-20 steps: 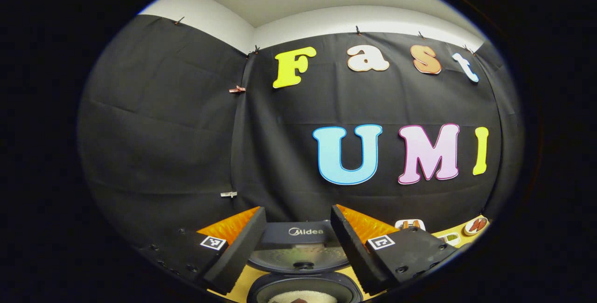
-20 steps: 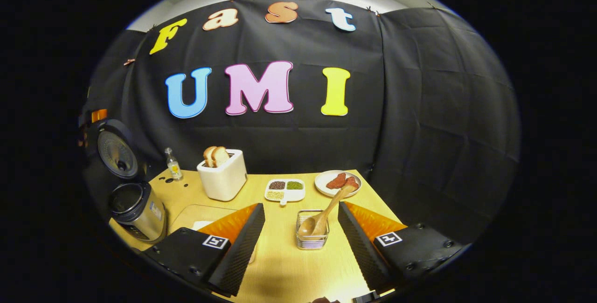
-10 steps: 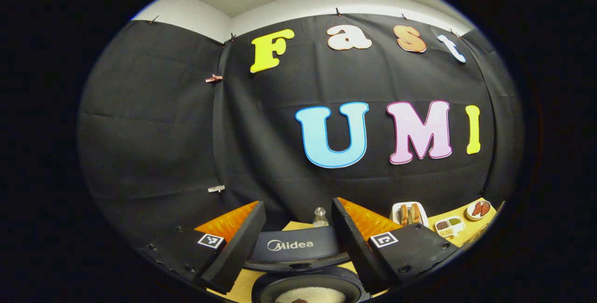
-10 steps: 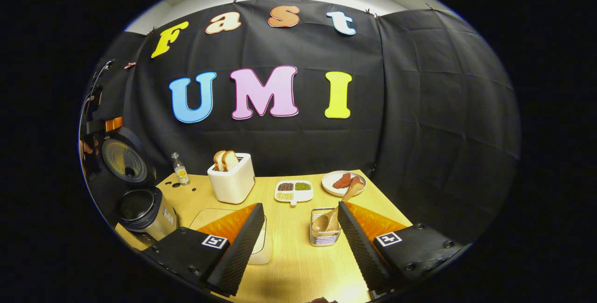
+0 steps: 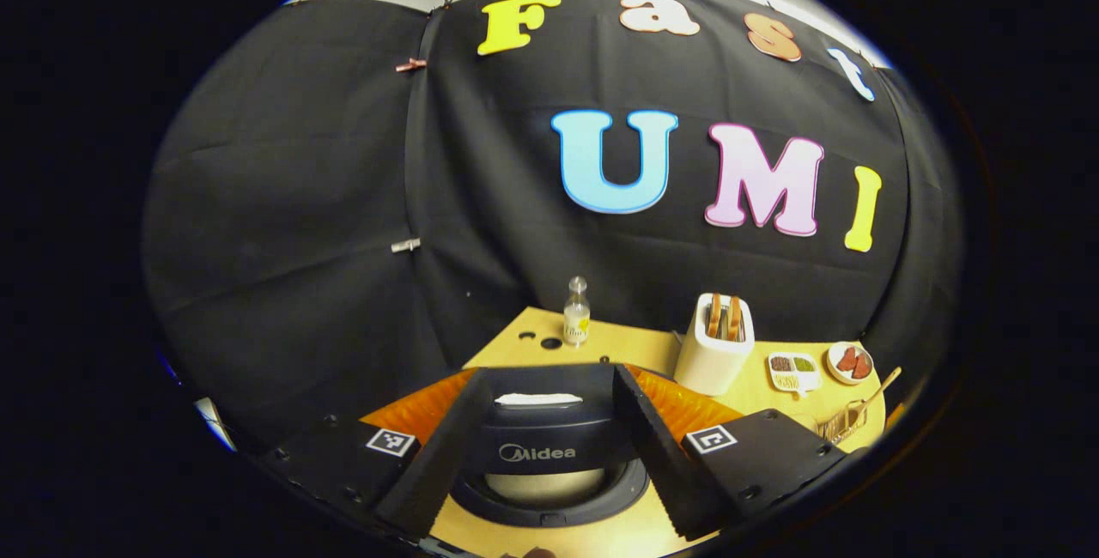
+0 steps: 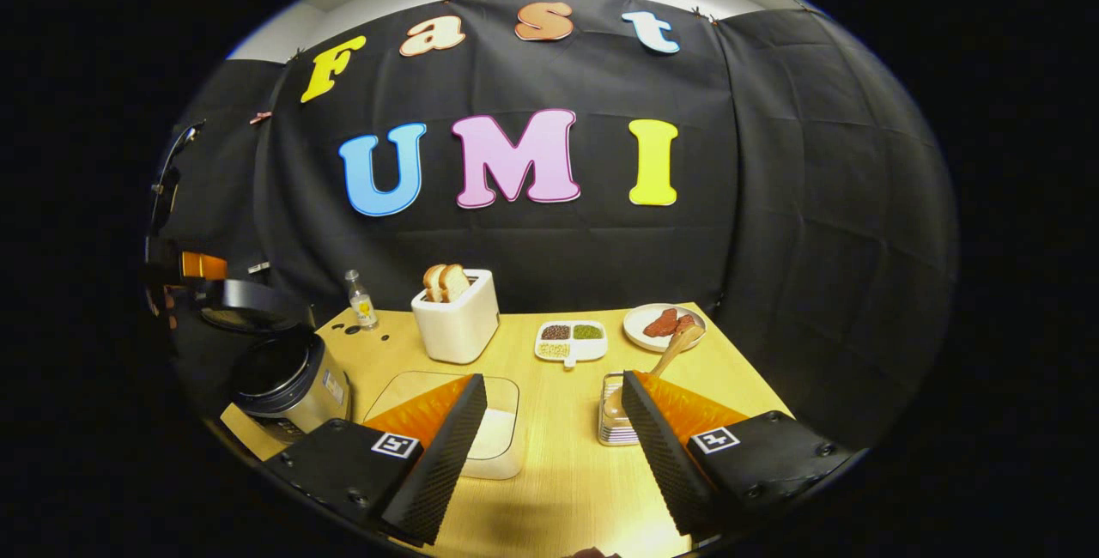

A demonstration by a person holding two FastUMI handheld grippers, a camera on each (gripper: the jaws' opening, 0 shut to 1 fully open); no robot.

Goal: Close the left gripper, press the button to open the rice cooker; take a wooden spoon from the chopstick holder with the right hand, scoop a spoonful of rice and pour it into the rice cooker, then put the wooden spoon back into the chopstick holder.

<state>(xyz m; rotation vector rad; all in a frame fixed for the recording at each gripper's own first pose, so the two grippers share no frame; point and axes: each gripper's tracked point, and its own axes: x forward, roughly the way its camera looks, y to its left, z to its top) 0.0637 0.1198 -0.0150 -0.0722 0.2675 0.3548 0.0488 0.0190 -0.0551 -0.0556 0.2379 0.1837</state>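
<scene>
In the left gripper view the dark rice cooker lid (image 5: 537, 442) hangs partly lowered over the pot's rim (image 5: 549, 502). My left gripper (image 5: 549, 373) is open, one finger on each side of the lid. The right gripper view shows the rice cooker (image 6: 288, 378) at the table's left, its lid (image 6: 245, 305) nearly level. The wooden spoon (image 6: 674, 352) stands in the wire chopstick holder (image 6: 611, 425), just left of my right finger. My right gripper (image 6: 554, 382) is open and holds nothing. A clear box of rice (image 6: 494, 433) lies by its left finger.
A white toaster (image 6: 455, 322) with bread, a small bottle (image 6: 361, 302), a divided dish (image 6: 571, 342) of grains and a plate of meat (image 6: 661, 326) line the back of the wooden table (image 6: 558, 472). Black cloth walls close in behind and at the right.
The rice cooker lid has swung down from upright to nearly level, and the left gripper has tipped down over it. The right gripper has drifted left, leaving the holder beside its right finger.
</scene>
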